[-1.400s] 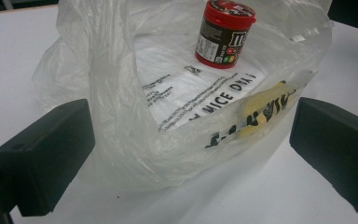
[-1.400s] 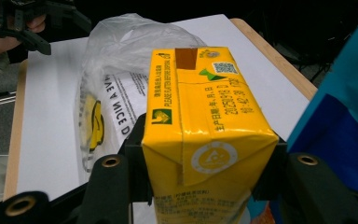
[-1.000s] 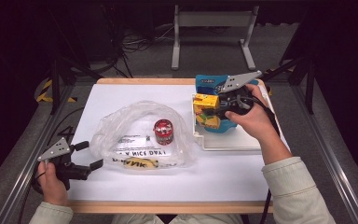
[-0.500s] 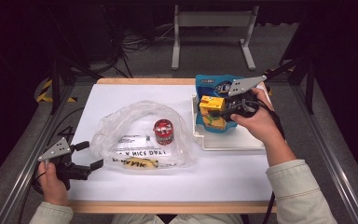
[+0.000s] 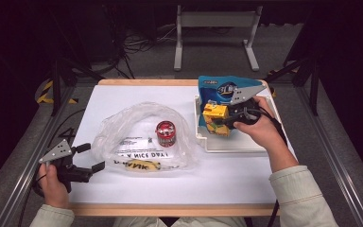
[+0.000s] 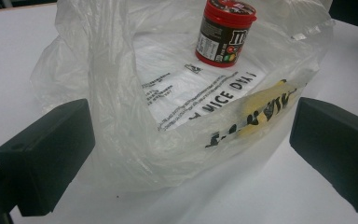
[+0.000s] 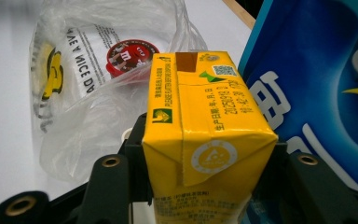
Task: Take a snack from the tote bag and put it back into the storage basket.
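Observation:
My right gripper (image 5: 219,124) is shut on a yellow drink carton (image 5: 214,115), held upright low over the white tray (image 5: 227,144); in the right gripper view the carton (image 7: 205,130) sits squeezed between both black jaws of that gripper (image 7: 209,186). A blue snack bag (image 5: 221,88) stands just behind it in the tray. My left gripper (image 5: 91,157) rests open at the table's near left, its jaws (image 6: 191,149) wide apart at the edge of a clear plastic bag (image 6: 121,93). A red candy jar (image 5: 165,133) stands upright inside that bag.
The crumpled clear bag (image 5: 137,137) with printed lettering lies mid-table on the white tabletop (image 5: 194,182). The blue bag (image 7: 317,93) rises close at the carton's right. A metal frame and cables stand beyond the far edge.
My right gripper has come down a little with the yellow carton, lower into the tray in front of the blue bag. The left gripper and the plastic bag stayed put.

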The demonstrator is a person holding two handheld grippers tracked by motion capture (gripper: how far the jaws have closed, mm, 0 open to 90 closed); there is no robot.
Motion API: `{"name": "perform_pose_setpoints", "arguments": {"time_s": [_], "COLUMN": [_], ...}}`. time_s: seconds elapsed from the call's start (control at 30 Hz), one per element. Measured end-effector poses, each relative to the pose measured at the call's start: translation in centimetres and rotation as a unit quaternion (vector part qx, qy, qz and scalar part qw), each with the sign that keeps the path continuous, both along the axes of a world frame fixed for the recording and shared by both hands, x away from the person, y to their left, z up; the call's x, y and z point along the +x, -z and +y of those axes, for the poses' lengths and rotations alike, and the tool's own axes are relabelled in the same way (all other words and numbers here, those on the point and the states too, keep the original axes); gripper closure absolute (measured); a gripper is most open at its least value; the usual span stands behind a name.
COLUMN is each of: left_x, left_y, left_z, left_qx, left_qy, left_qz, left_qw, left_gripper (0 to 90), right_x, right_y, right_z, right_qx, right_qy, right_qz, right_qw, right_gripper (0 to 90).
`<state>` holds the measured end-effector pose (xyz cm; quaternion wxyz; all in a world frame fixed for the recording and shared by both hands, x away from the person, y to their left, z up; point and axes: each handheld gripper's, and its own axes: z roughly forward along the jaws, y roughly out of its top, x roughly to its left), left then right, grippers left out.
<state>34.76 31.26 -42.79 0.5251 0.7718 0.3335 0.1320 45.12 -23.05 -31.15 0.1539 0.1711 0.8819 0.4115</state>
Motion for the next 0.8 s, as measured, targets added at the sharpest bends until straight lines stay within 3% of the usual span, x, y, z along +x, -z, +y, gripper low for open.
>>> {"name": "perform_pose_setpoints", "arguments": {"time_s": [0.8], "left_x": [0.0], "left_y": [0.0], "left_z": [0.0], "left_qx": [-0.001], "left_qy": [0.0], "left_qz": [0.0], "left_qw": [1.0], "left_gripper": [0.5], "right_x": [0.6], "right_y": [4.3], "right_z": [-0.1], "right_qx": [-0.006], "right_qy": [0.008], "right_qz": [0.028], "right_qw": [0.9995], "right_gripper": [53.0]}}
